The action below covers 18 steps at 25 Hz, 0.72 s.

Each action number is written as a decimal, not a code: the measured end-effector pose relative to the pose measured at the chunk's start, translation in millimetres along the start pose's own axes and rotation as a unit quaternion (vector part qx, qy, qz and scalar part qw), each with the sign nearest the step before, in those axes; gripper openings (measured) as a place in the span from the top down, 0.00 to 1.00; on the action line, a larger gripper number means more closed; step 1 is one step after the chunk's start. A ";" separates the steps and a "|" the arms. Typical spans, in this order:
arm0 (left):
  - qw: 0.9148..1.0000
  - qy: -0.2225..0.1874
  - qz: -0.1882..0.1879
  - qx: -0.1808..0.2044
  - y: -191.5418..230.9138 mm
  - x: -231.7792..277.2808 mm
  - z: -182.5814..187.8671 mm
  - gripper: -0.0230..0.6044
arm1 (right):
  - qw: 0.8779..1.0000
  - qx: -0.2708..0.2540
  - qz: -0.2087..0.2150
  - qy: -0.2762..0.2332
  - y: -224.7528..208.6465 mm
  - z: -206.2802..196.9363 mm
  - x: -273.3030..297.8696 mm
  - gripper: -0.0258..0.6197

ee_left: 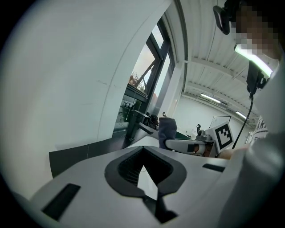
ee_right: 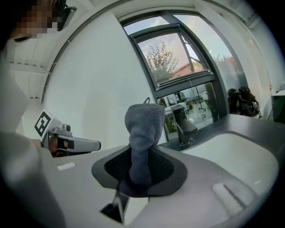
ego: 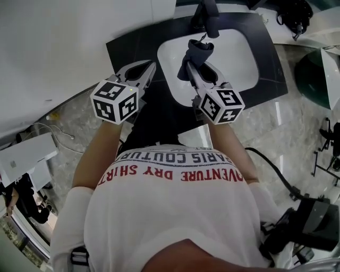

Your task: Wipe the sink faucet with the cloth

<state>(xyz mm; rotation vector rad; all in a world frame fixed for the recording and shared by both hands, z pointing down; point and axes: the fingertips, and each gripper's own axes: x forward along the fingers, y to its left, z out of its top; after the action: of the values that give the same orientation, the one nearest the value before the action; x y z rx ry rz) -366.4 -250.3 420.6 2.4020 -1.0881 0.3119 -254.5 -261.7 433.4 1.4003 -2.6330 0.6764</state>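
My right claw [ego: 194, 68] pinches the gray cloth [ego: 195, 53] above the white sink [ego: 241, 58], just near of the dark faucet [ego: 208, 16]. My left claw [ego: 147, 69], closed and empty, hovers over the counter [ego: 127, 48] to the left.

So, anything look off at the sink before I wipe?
Nothing stands out. The cloth sits bunched upright in the right gripper, short of the faucet. The left gripper is empty, and no spill or damage shows in the sink.

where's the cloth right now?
Head view, right side: the cloth is clamped in the right tongs, held over the white sink basin just in front of the faucet.
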 end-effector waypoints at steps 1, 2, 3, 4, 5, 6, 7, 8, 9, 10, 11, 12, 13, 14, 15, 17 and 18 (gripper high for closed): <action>1.000 0.003 -0.008 -0.001 5.8 2.5 1.5 0.96 | 1.000 -0.003 -0.012 -0.002 -1.2 3.8 7.4 0.81; 1.000 0.007 -0.016 0.000 12.5 5.3 3.1 0.96 | 1.000 -0.006 -0.026 -0.003 -2.9 7.7 16.5 0.81; 1.000 0.012 -0.026 0.002 20.1 8.2 5.2 0.96 | 0.999 -0.011 -0.041 -0.006 -4.8 12.0 27.1 0.81; 0.999 0.017 -0.037 0.005 28.7 11.2 7.6 0.96 | 0.998 -0.018 -0.057 -0.008 -6.7 17.0 39.1 0.81; 0.999 0.021 -0.048 0.007 38.0 14.5 10.4 0.96 | 0.997 -0.029 -0.072 -0.013 -8.3 22.6 52.0 0.81; 0.998 0.026 -0.060 0.011 47.7 18.1 13.4 0.96 | 0.995 -0.040 -0.086 -0.018 -9.7 28.7 65.6 0.81; 0.997 0.031 -0.072 0.015 57.0 22.2 15.6 0.96 | 0.994 -0.048 -0.098 -0.024 -11.5 34.3 79.2 0.81; 0.995 0.039 -0.086 0.021 65.1 26.4 16.5 0.96 | 0.992 -0.054 -0.111 -0.029 -14.2 38.8 91.9 0.81; 0.994 0.047 -0.099 0.029 72.0 30.5 16.3 0.96 | 0.990 -0.056 -0.127 -0.033 -18.3 42.1 103.7 0.81; 0.992 0.055 -0.112 0.035 78.4 34.3 15.6 0.96 | 0.987 -0.058 -0.144 -0.036 -23.9 45.1 115.0 0.81; 0.990 0.062 -0.124 0.039 84.8 37.5 15.2 0.96 | 0.984 -0.060 -0.163 -0.040 -30.6 48.1 126.0 0.81; 0.988 0.068 -0.136 0.040 91.4 40.0 15.0 0.96 | 0.980 -0.063 -0.184 -0.044 -38.0 51.3 136.9 0.81; 0.986 0.073 -0.147 0.041 98.1 42.3 14.8 0.96 | 0.975 -0.066 -0.204 -0.049 -45.9 54.1 147.7 0.81; 0.984 0.079 -0.157 0.042 104.9 44.8 14.5 0.96 | 0.971 -0.068 -0.224 -0.054 -54.4 56.0 158.5 0.81; 0.982 0.083 -0.165 0.044 111.9 47.9 14.0 0.96 | 0.966 -0.070 -0.243 -0.057 -63.3 56.4 169.2 0.81; 0.979 0.089 -0.178 0.044 125.1 55.4 13.1 0.96 | 0.957 -0.073 -0.277 -0.054 -82.0 52.1 188.6 0.81; 0.978 0.090 -0.182 0.040 130.2 58.6 13.6 0.96 | 0.952 -0.074 -0.293 -0.049 -91.1 48.7 195.8 0.81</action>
<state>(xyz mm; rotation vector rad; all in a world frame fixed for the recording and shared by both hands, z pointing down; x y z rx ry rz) -425.9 -368.9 475.2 2.5260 -0.5501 0.4400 -287.9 -476.7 474.4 2.0585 -2.0839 0.3313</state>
